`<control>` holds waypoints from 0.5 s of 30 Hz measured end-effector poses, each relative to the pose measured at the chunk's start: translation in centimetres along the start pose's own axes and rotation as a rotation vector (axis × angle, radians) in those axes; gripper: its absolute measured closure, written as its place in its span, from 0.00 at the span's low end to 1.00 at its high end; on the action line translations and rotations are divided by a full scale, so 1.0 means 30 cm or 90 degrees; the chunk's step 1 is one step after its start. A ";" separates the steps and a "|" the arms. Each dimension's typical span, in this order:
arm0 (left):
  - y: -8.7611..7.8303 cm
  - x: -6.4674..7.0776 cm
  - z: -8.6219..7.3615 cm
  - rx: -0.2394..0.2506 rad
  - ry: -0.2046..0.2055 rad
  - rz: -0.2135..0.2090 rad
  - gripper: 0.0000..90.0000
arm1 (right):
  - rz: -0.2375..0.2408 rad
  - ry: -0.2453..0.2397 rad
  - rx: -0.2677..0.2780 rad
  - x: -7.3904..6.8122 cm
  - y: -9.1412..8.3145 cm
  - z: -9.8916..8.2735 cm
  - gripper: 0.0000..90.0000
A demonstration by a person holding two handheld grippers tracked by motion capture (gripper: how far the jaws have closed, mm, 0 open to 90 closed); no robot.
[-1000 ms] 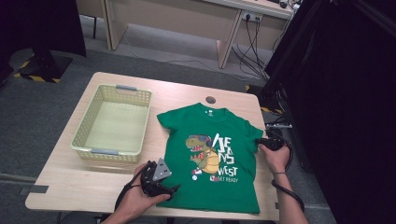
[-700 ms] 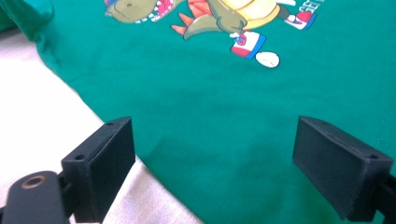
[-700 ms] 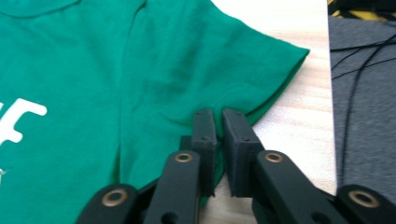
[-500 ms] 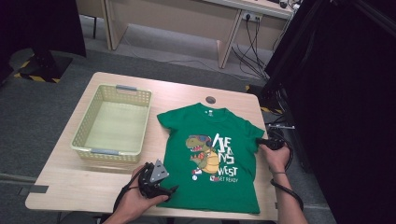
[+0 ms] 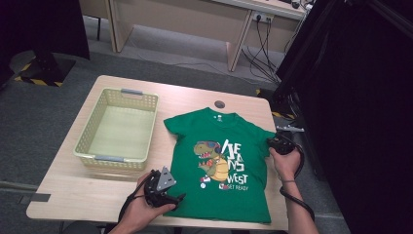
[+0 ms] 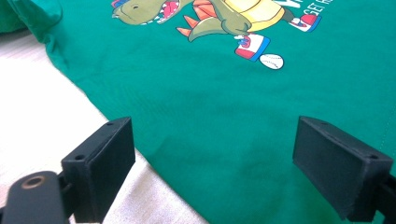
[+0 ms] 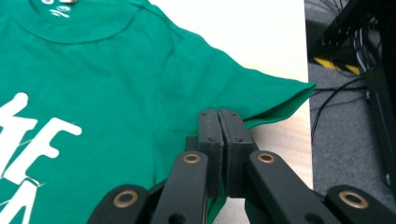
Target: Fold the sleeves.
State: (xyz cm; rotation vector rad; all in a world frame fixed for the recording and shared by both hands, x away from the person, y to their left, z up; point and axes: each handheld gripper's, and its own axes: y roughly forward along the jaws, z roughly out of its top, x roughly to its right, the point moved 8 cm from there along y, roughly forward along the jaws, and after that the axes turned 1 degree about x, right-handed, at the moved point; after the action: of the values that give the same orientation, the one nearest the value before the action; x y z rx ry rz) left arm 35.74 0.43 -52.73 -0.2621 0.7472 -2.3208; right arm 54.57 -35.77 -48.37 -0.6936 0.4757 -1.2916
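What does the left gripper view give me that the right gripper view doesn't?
Left gripper view: open left tongs over the shirt's lower side edge, plus the dinosaur print and a small baseball.

Right gripper view: right tongs shut on the fabric under the sleeve, the neckline, white lettering, and cables on the floor.

Both: the green T-shirt lying on the pale table.
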 end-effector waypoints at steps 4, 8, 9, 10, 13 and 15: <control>0.000 0.000 0.000 0.001 0.001 0.000 0.14 | 0.007 -0.022 0.014 -0.034 -0.011 0.018 0.98; 0.000 0.001 0.000 0.000 0.003 0.001 0.14 | 0.016 -0.055 0.027 -0.085 -0.020 0.029 0.98; 0.000 0.002 0.000 0.001 0.004 0.001 0.14 | 0.021 -0.063 0.029 -0.099 -0.021 0.031 0.98; 0.000 0.002 0.000 0.000 0.004 0.001 0.14 | 0.028 -0.068 0.030 -0.114 -0.022 0.031 0.98; 0.000 0.002 0.000 0.001 0.004 0.001 0.13 | 0.040 -0.092 0.030 -0.158 -0.018 0.029 0.97; -0.001 0.002 0.000 0.001 0.003 0.001 0.13 | 0.048 -0.106 0.030 -0.184 -0.014 0.028 0.97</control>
State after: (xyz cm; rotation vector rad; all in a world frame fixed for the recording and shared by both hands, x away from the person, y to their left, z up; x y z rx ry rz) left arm 35.69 0.41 -52.73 -0.2546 0.7486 -2.3211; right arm 53.59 -30.30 -47.78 -0.7305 0.3305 -1.1605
